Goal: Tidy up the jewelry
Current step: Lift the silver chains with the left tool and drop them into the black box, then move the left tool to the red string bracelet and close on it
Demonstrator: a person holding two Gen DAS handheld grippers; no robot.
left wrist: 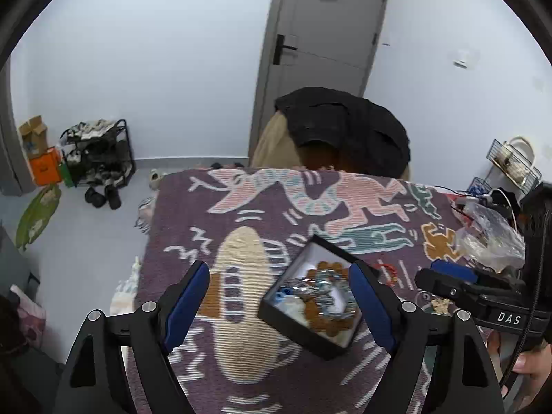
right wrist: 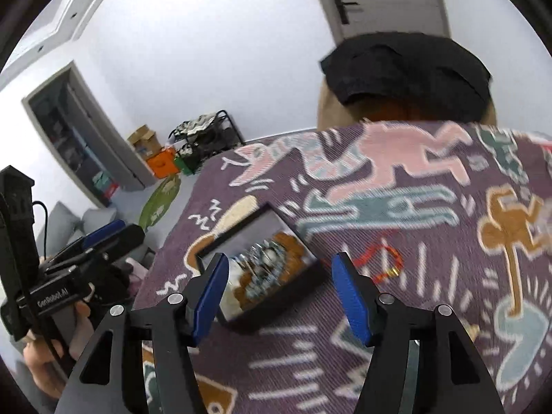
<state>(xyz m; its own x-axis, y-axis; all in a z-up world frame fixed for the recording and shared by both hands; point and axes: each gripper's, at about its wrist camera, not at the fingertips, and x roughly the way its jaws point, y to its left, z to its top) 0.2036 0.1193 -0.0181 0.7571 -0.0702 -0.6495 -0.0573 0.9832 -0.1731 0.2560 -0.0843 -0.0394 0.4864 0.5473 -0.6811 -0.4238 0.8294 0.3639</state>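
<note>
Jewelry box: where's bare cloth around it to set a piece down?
Free: patterned cloth left of the jewelry box, and the stretch behind it. Crowded: right side, with the red bracelet and plastic bags.

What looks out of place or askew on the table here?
A red bracelet lies loose on the patterned cloth, outside the black jewelry box beside it. The box sits skewed to the table edge, its pieces heaped together unsorted.

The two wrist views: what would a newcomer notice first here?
Most striking is the purple patterned blanket that covers the table. On it lies an open black box full of mixed jewelry, with a red bracelet loose on the cloth to its right. Both grippers, left and right, are open above it.
</note>
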